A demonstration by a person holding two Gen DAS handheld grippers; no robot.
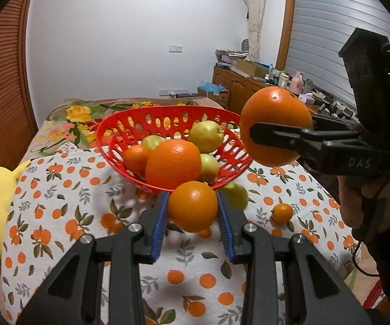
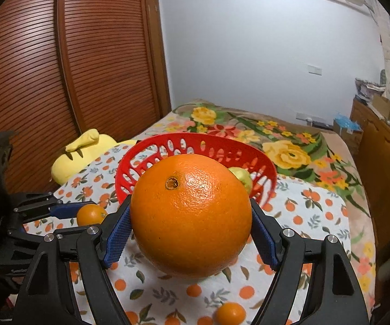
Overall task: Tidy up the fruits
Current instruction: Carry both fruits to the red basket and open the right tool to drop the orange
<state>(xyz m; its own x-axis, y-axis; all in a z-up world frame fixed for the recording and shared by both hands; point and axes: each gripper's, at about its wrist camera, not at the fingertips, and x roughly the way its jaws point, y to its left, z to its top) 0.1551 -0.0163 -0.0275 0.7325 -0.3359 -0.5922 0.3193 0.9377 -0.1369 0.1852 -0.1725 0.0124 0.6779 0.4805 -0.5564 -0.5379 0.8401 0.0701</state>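
While both grippers are carrying fruit: left gripper (image 1: 192, 211) clamping small orange (image 1: 192, 206), right gripper (image 2: 191, 228) squeezing big orange (image 2: 191, 215) across middle; firm, round, waxy, likely rolling.

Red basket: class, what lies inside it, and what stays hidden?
In the red basket: one large orange, a smaller orange and three yellow-green fruits. The basket's floor and anything beneath the pile are covered.
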